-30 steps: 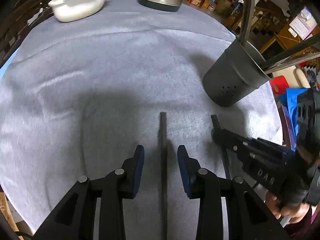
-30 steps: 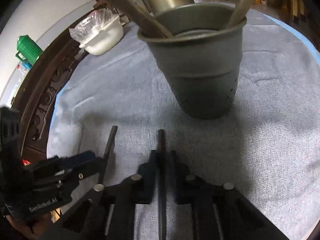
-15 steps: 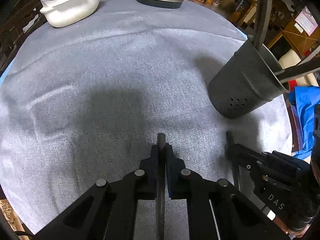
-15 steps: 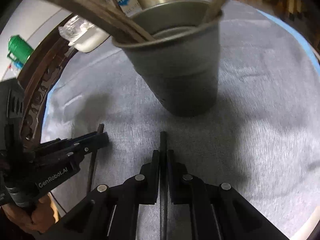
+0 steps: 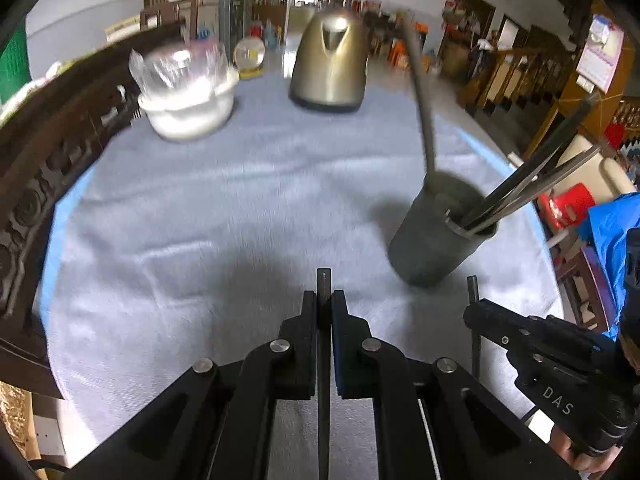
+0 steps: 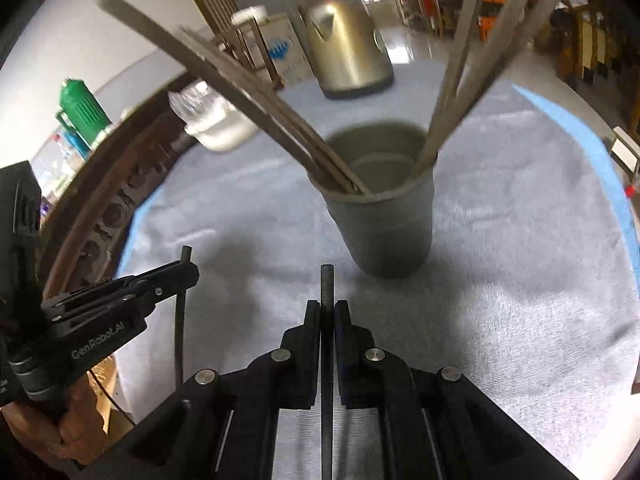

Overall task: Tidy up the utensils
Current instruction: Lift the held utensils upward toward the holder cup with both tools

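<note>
My left gripper point(image 5: 323, 300) is shut on a dark utensil handle point(image 5: 323, 280), held above the grey cloth. My right gripper point(image 6: 326, 309) is shut on another dark utensil handle point(image 6: 326, 280), also lifted. A dark grey utensil cup point(image 5: 436, 236) stands ahead and right of the left gripper; in the right wrist view the cup point(image 6: 386, 228) is just ahead, holding several long utensils point(image 6: 256, 92). Each gripper shows in the other's view: the right one point(image 5: 476, 312), the left one point(image 6: 182, 274).
A brass kettle point(image 5: 330, 64) and a white bowl with a plastic bag point(image 5: 188, 104) stand at the far side of the round table point(image 5: 200, 208). A carved wooden chair back point(image 5: 48, 152) lines the left edge. A green jug point(image 6: 80, 108) stands beyond.
My left gripper closed on the handle that lay on the cloth. Both grippers then lifted and tilted up with their utensils, so the cup's mouth now shows.
</note>
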The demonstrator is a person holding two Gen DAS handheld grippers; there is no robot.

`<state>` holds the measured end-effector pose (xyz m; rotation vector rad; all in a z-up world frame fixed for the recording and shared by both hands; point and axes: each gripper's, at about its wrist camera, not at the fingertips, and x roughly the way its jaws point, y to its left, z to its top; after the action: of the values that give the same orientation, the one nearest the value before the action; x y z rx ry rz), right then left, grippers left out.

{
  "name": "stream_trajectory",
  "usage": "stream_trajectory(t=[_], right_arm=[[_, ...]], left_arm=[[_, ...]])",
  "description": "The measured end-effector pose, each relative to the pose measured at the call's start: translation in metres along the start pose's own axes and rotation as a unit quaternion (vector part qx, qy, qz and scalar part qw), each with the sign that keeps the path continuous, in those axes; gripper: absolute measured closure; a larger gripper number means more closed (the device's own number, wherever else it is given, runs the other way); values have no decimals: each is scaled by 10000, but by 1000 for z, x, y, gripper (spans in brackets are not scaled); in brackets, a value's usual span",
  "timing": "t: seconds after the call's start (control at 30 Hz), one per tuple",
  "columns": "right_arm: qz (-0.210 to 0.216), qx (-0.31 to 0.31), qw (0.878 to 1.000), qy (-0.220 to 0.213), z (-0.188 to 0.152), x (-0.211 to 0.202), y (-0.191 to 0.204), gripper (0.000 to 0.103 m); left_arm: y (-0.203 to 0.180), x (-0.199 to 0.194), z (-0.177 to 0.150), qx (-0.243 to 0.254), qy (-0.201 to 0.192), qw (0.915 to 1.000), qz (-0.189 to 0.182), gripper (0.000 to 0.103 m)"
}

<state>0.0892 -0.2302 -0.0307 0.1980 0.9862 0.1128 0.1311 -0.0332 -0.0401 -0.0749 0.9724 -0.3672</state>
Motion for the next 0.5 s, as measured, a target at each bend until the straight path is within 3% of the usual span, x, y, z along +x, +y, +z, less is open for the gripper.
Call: stream_trajectory(t=[0.5], right_arm=[[324, -90, 9969, -712, 10, -52, 22, 95]], left_arm=[[-8, -44, 14, -7, -534, 9984, -159, 96]])
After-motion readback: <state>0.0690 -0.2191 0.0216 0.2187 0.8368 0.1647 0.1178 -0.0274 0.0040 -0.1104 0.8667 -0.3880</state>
